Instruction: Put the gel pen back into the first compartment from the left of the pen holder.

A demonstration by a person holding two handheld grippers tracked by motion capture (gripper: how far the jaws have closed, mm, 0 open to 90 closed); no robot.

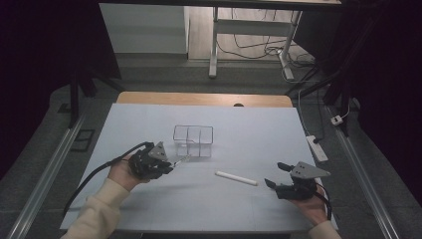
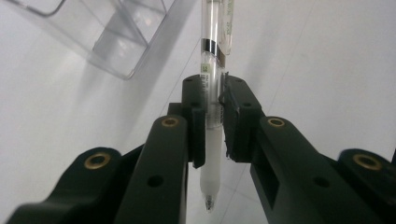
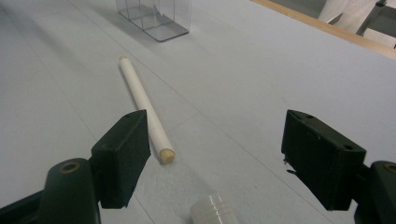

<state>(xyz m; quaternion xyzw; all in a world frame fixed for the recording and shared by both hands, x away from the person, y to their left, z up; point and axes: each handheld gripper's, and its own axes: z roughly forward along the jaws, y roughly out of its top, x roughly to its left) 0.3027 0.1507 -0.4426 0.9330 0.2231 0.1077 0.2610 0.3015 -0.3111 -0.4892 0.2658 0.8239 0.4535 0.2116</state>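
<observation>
A clear pen (image 2: 211,37) with a white grip and its tip toward the camera is clamped between the jaws of my left gripper (image 2: 213,88). In the high view that left gripper (image 1: 169,166) hovers at the table's left, and the pen (image 1: 182,160) points toward a clear compartment box (image 1: 193,141) just beyond it. A white stick (image 1: 236,178) lies flat mid-table. My right gripper (image 1: 275,174) rests at the right, open, aimed at the stick (image 3: 140,95), whose near end sits by the left jaw. The box (image 3: 154,16) stands farther back.
A white mat (image 1: 249,134) covers the table, with the wooden edge (image 1: 204,98) at the far side. A small translucent ridged piece (image 3: 215,210) sits low between the right jaws. A power strip (image 1: 317,148) lies on the floor at the right.
</observation>
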